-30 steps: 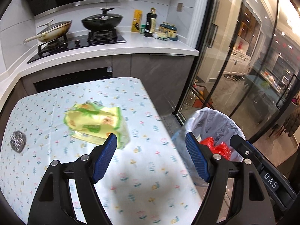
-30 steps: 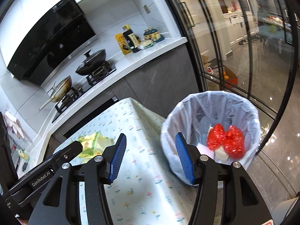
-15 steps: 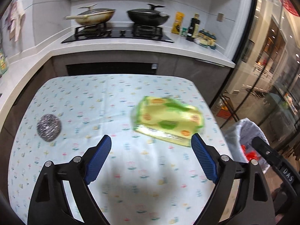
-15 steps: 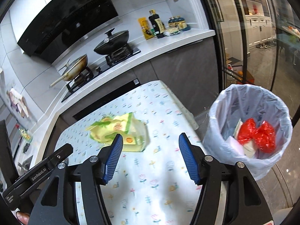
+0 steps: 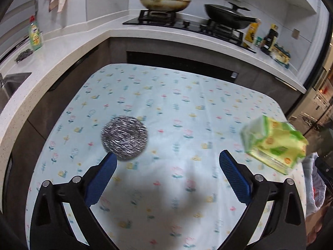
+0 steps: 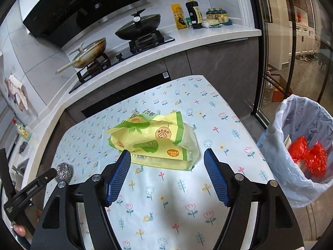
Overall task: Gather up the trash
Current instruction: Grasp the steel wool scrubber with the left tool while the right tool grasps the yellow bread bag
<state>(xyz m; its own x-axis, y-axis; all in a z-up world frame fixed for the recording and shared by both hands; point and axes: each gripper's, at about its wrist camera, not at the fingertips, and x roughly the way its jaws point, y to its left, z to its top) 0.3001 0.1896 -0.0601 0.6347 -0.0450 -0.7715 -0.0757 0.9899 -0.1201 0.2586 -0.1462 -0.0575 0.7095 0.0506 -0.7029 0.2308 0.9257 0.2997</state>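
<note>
Lying flat, yellow-green tissue pack (image 6: 155,143) runs crosswise before right gripper (image 6: 167,158).

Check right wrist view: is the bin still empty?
No, the lined trash bin already holds red crumpled plastic and some paper.

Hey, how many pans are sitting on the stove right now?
2. A cream pan with a pale handle on the left burner, and a dark lidded pan on the right burner. Neither view shows any other burner.

The tablecloth (image 6: 187,187) is pale blue with small flowers; the wrapper (image 6: 154,139) yellow-green; the scourer (image 5: 124,137) silvery.
</note>
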